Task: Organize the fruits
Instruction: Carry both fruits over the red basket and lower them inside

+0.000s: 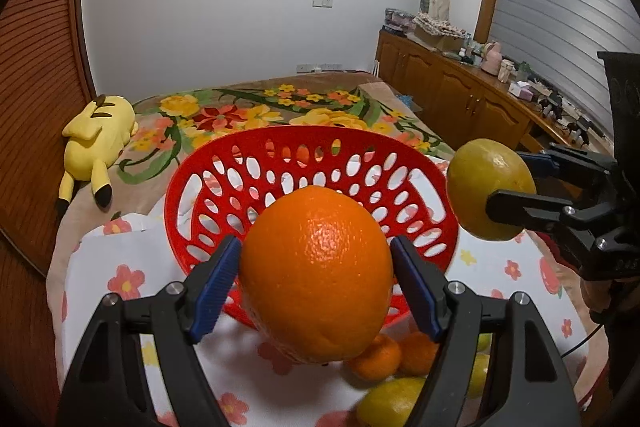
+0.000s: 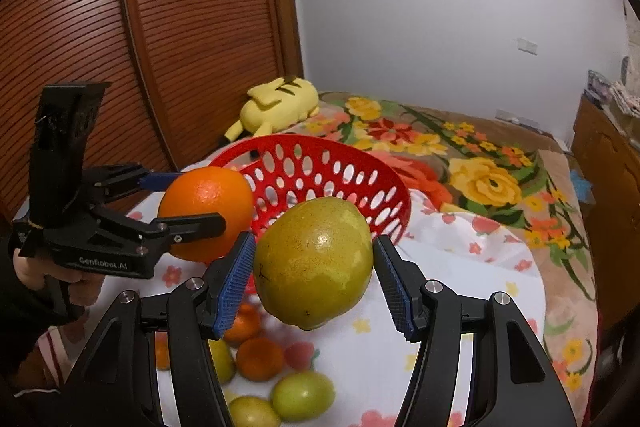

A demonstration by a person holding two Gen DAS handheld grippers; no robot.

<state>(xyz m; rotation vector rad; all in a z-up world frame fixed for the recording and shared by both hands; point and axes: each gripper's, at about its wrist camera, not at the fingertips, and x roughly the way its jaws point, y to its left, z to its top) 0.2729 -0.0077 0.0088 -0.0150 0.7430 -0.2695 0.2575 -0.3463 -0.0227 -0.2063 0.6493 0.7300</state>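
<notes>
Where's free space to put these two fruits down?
The red basket looks empty, so its inside is the widest free spot. White floral cloth left of the basket is bare; so is the cloth right of it. It is crowded near the grippers, below the orange and the yellow-green fruit: small oranges and green fruits lie clustered there.

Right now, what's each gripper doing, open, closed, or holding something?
Left gripper: closed on the big orange, held above the cloth.
Right gripper: closed on the yellow-green citrus fruit, also lifted, near the red basket.
</notes>
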